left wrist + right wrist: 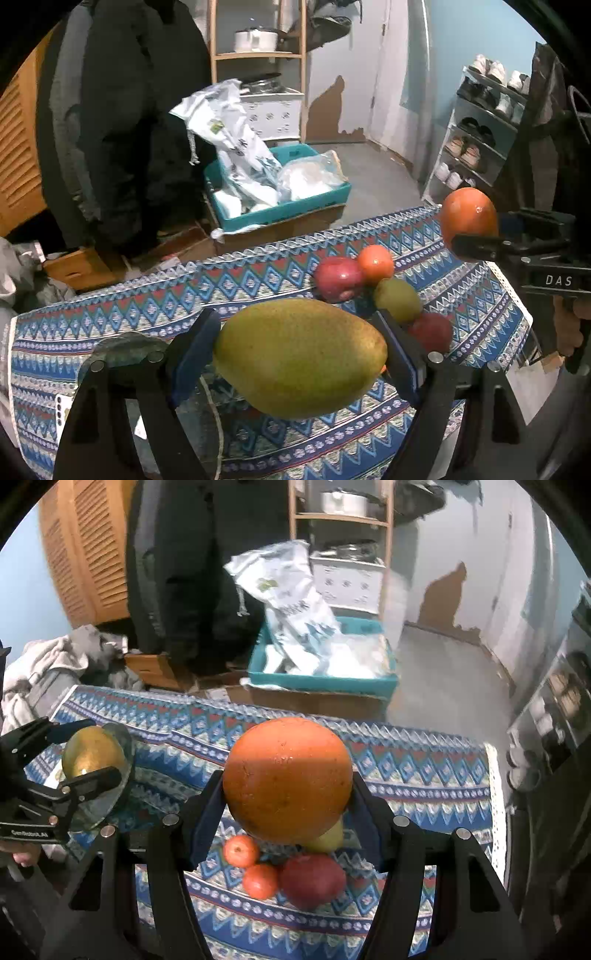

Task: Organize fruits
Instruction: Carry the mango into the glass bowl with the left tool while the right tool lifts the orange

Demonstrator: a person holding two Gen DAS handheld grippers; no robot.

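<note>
At the left, the left gripper (299,354) clamps a large green-yellow mango (300,357) between its blue pads, held up above the patterned tablecloth (147,306) and over a clear glass plate (110,797) that lies near the cloth's left part. Further right on the cloth sits a cluster of fruit: a red apple (338,278) touching a small orange fruit (376,264), a green pear (397,300) just beside them, and another red fruit (432,330) nearest the camera. At the right, the right gripper (287,794) grips a big orange (287,779), lifted clear above that cluster.
</note>
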